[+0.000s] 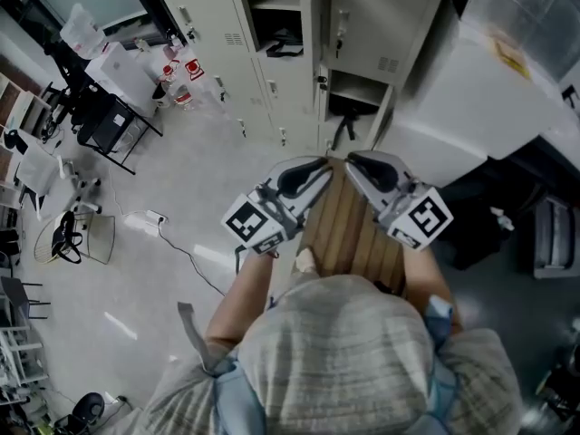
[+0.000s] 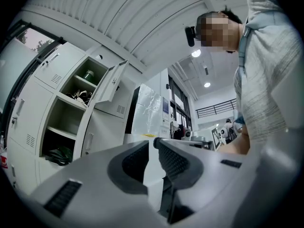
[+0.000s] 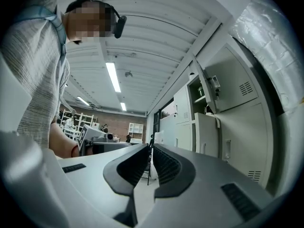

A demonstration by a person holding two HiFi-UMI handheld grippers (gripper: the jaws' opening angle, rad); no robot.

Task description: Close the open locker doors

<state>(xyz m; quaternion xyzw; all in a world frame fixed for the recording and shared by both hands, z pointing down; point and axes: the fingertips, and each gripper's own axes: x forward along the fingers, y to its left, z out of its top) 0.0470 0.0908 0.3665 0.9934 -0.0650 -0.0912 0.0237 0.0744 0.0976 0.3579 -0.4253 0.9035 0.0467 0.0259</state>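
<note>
A bank of pale lockers [image 1: 227, 25] runs along the top of the head view. One door [image 1: 314, 25] stands ajar edge-on beside an open compartment [image 1: 276, 12], and a lower compartment [image 1: 352, 98] is open too. My left gripper [image 1: 324, 165] and right gripper [image 1: 353, 161] are held close together in front of me, short of the lockers, touching nothing. In the left gripper view the left gripper [image 2: 153, 144] is shut and empty, with open compartments [image 2: 71, 103] and a swung-out door [image 2: 112, 82] beyond. The right gripper [image 3: 149, 148] is shut and empty, with an open door [image 3: 213, 87] to its right.
A slatted wooden surface [image 1: 349, 234] lies under the grippers. A plastic-wrapped white unit [image 1: 480, 89] and a black box [image 1: 485, 216] stand right of the lockers. At the left are a black cart [image 1: 109, 120], bottles [image 1: 181, 71] and cables on the floor [image 1: 154, 220].
</note>
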